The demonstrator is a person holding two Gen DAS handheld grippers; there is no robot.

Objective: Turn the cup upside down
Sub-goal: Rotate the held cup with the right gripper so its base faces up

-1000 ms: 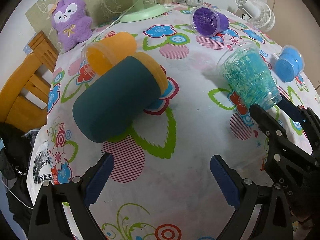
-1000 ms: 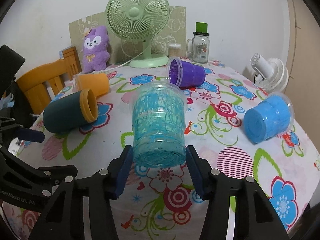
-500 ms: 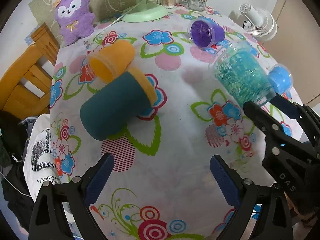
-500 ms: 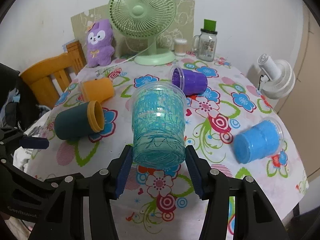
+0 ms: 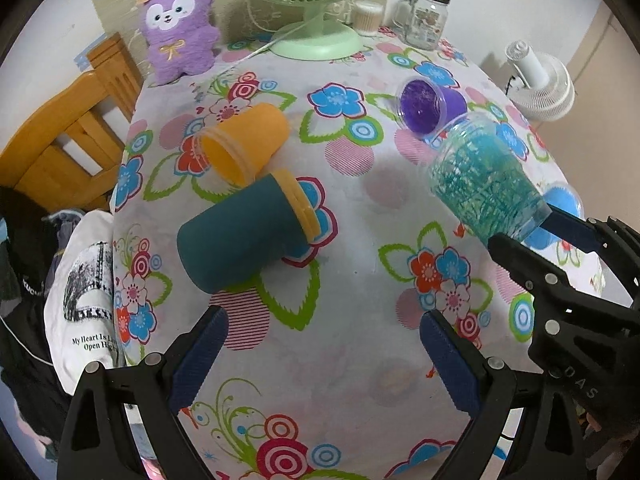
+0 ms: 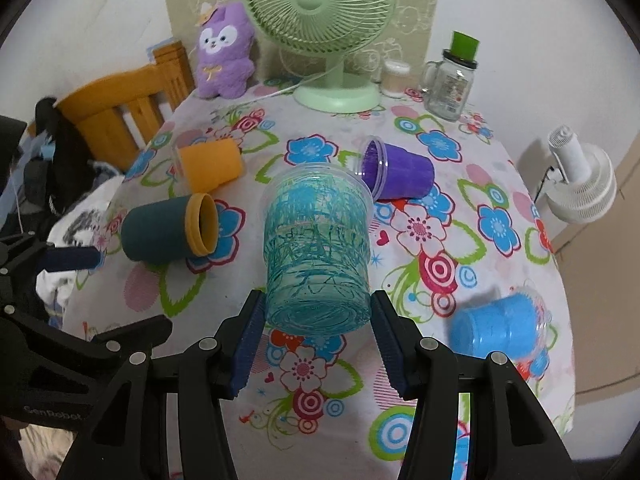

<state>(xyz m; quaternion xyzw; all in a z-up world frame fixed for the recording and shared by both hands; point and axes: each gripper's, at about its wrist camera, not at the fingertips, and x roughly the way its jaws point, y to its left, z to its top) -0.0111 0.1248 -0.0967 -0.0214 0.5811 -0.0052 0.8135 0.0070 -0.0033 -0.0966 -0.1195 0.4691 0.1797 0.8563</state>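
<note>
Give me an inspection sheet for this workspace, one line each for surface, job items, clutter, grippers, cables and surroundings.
Surface: table under a flowered cloth.
Job's things: teal-streaked clear cup held off the table, tilted, mouth pointing away from the right wrist camera.
Clutter: dark green cup, orange cup, purple cup and blue cup, all on their sides; purple plush; green fan; glass jar mug.
Grippers: right gripper shut on the cup's base; left gripper open, holding nothing.
Cables: white cord from the fan base.
Surroundings: wooden chair, white fan, clothing.
</note>
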